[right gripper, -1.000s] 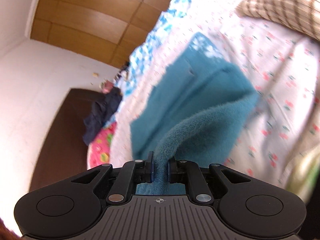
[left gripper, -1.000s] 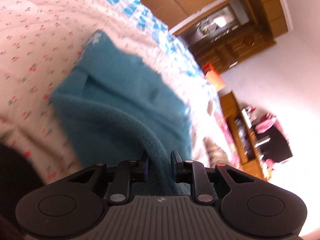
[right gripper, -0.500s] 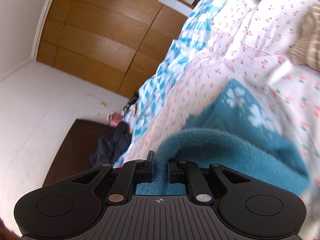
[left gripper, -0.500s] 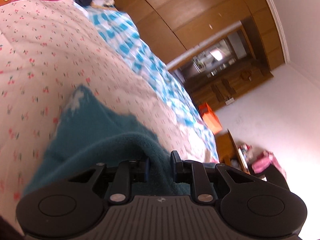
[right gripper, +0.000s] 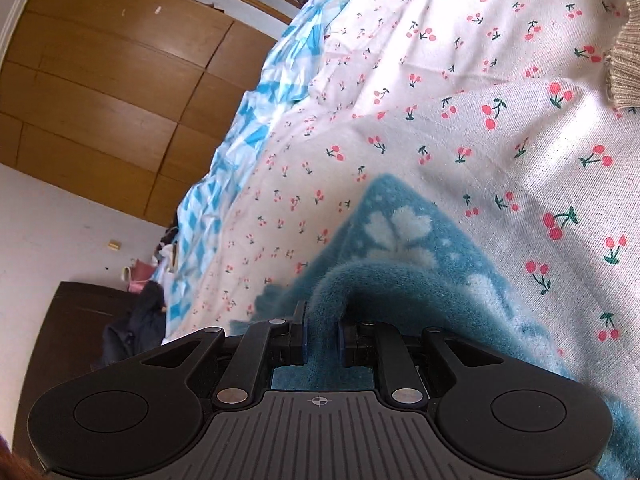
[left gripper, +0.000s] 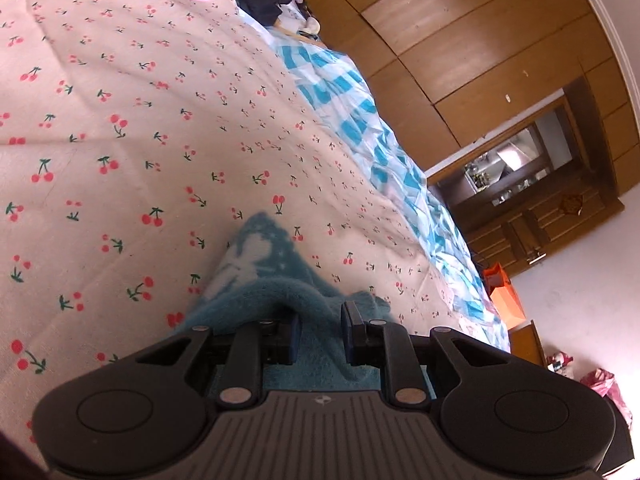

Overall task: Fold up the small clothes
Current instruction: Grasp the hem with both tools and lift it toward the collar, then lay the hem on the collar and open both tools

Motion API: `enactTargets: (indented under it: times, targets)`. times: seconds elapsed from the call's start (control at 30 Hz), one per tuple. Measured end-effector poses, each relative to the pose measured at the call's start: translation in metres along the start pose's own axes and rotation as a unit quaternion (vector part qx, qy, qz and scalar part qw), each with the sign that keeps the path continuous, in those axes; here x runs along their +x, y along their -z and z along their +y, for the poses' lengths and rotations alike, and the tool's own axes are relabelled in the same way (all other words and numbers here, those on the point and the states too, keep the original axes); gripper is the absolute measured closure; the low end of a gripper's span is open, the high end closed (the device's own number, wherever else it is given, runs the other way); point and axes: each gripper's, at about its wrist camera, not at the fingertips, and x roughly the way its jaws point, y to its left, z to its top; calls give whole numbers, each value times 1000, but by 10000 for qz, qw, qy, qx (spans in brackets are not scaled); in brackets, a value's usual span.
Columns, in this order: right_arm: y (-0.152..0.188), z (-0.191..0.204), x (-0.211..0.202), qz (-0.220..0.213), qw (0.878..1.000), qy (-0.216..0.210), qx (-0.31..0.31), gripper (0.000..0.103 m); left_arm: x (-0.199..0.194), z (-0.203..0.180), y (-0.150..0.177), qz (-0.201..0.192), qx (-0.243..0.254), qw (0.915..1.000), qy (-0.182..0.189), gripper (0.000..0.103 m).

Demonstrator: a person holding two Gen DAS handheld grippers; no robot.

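My left gripper (left gripper: pixel 319 334) is clamped on a ridge of the teal fleece garment (left gripper: pixel 256 272); the fabric bunches up between the two fingers and drapes away in front of them. My right gripper (right gripper: pixel 322 336) has another fold of the same teal fleece garment (right gripper: pixel 400 248) between its fingers, and its jaws are just starting to open, though the pads look to be pressing the fleece as yet.

Beyond both grippers the garment lies low on the cherry-print sheet (left gripper: pixel 120 128), its far corner with the pale clover-like pattern resting flat on the bed. In the right view that patterned corner points away from me, and the cloth spreads out to the right under the gripper body.

Farther out, a blue-and-white checked cover (left gripper: pixel 360 120) runs along the far edge of the bed. A beige knitted piece (right gripper: pixel 624 60) sits at the right edge of the right view, well apart from the fleece. Wooden wardrobe panels (left gripper: pixel 460 40) stand behind the bed
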Motion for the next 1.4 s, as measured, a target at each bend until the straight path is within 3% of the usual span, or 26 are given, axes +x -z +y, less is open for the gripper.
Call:
enactTargets:
  times: [0.17, 0.4, 0.57, 0.7, 0.83, 1.13, 1.4]
  targets:
    - [1, -1, -7, -52, 9998, -93, 190, 85, -3, -6, 2, -45, 59, 10000, -41, 78]
    - [-3, 10, -21, -288, 9989, -337, 146, 55, -17, -9, 2, -180, -201, 9995, 132, 75]
    - [-6, 11, -30, -409, 9986, -326, 87, 55, -26, -16, 1, -371, -251, 9989, 122, 66]
    - [-8, 7, -30, -523, 9985, -153, -16, 54, -28, -16, -1, -527, -372, 9979, 14, 48]
    - [-8, 8, -32, -600, 9979, -65, -230, 54, -37, -19, -5, -806, -282, 9963, -118, 41]
    - [-13, 13, -50, -1035, 9909, 370, -780, 53, -46, -38, 15, -709, 564, 9944, -537, 40]
    - [-6, 20, -33, -561, 9790, 870, -1755, 53, -49, -36, 44, -557, 989, 9898, -864, 40]
